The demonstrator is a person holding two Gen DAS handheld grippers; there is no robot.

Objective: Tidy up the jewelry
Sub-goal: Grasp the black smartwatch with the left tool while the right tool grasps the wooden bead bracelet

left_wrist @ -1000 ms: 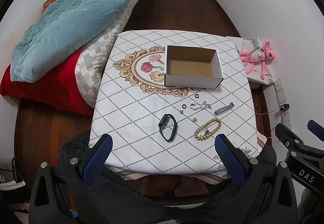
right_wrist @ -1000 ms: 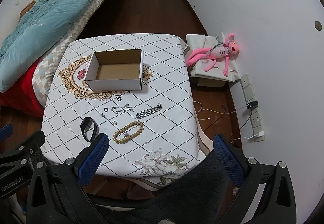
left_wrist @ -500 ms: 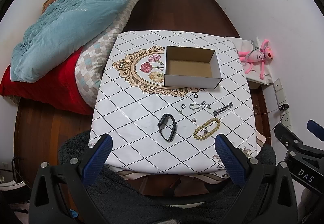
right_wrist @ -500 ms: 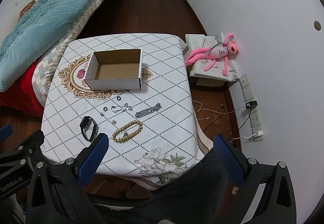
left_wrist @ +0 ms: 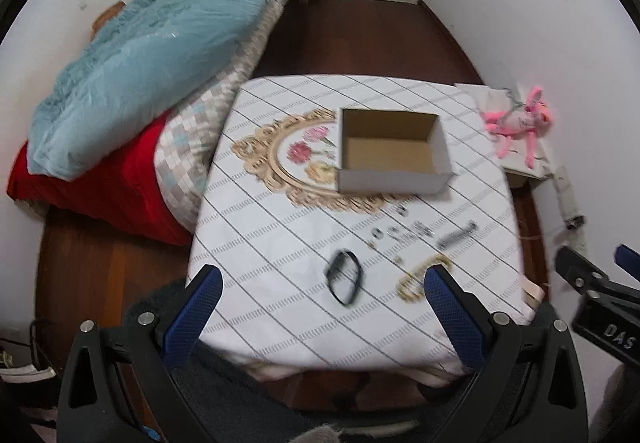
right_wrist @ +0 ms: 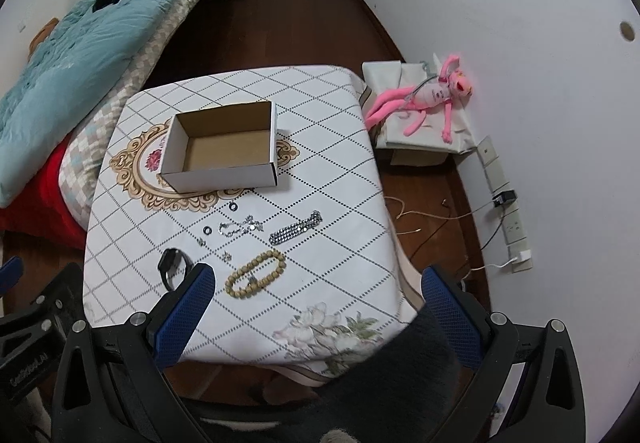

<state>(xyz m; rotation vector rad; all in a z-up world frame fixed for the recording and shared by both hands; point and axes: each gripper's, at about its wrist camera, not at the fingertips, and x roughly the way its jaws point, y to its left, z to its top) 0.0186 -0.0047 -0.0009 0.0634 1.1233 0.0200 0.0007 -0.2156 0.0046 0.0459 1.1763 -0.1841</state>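
An open, empty cardboard box (right_wrist: 224,147) stands on the table (right_wrist: 328,171); it also shows in the left wrist view (left_wrist: 392,151). In front of it lie a wooden bead bracelet (right_wrist: 256,271), a silver chain bracelet (right_wrist: 296,229), a thin silver chain (right_wrist: 240,227), two small black rings (right_wrist: 233,206), small studs and a black band (right_wrist: 174,267). The black band (left_wrist: 346,281) and bead bracelet (left_wrist: 416,279) show in the left wrist view. My left gripper (left_wrist: 320,309) and right gripper (right_wrist: 318,313) are both open and empty, held above the table's near edge.
A bed with a blue duvet (left_wrist: 152,55) and red sheet stands left of the table. A pink plush toy (right_wrist: 428,95) lies on a white bag by the right wall. Cables and wall sockets (right_wrist: 512,219) are at the right. Dark fabric (right_wrist: 400,383) lies below the near edge.
Both grippers have shifted slightly; the left wrist view is now blurred from motion and the table sits a little lower and closer. Nothing on the table has moved.
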